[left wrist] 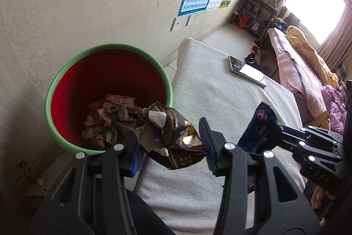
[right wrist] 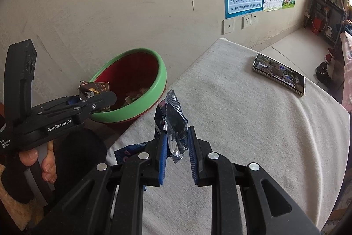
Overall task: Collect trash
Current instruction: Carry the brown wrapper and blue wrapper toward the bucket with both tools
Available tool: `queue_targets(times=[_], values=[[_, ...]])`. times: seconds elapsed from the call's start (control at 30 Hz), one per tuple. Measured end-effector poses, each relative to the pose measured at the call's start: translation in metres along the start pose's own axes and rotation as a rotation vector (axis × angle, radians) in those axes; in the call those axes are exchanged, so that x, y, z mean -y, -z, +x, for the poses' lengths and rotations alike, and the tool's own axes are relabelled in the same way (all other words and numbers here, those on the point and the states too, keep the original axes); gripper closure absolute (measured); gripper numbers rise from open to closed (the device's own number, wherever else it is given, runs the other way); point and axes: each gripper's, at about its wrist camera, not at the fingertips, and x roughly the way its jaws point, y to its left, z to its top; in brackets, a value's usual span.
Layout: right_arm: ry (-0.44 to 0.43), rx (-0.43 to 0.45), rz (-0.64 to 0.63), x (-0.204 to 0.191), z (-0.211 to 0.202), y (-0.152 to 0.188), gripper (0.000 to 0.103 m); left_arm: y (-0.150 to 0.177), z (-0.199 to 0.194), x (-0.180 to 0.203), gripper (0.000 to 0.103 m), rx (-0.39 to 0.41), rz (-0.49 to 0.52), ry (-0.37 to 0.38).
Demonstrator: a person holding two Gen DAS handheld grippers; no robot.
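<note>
My left gripper (left wrist: 170, 142) is shut on a crumpled dark brown and gold wrapper (left wrist: 167, 133), held over the near rim of a red bin with a green rim (left wrist: 66, 72). Crumpled paper trash (left wrist: 110, 118) lies at the bin's bottom. My right gripper (right wrist: 176, 149) is shut on a dark blue foil wrapper (right wrist: 173, 122) above the white cloth-covered table (right wrist: 242, 136). In the left wrist view that blue wrapper (left wrist: 259, 122) and the right gripper (left wrist: 279, 127) show at the right. In the right wrist view the left gripper (right wrist: 92, 95) reaches over the bin (right wrist: 149, 100).
A phone (right wrist: 279, 74) with its screen lit lies on the table's far side. The bin stands on the floor between the wall and the table's left edge. A bed (left wrist: 297, 72) with pink and yellow bedding is at the right. A person's fingers (right wrist: 47, 164) hold the left gripper's handle.
</note>
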Motion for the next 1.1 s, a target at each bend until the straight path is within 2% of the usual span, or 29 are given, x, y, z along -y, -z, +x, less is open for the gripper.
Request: queue_targets(times=[1.1], values=[[0.020, -0.002, -0.149, -0.034, 0.026, -0.030, 0.084, -0.019, -0.001, -0.037, 0.059, 0.020, -0.039, -0.101]])
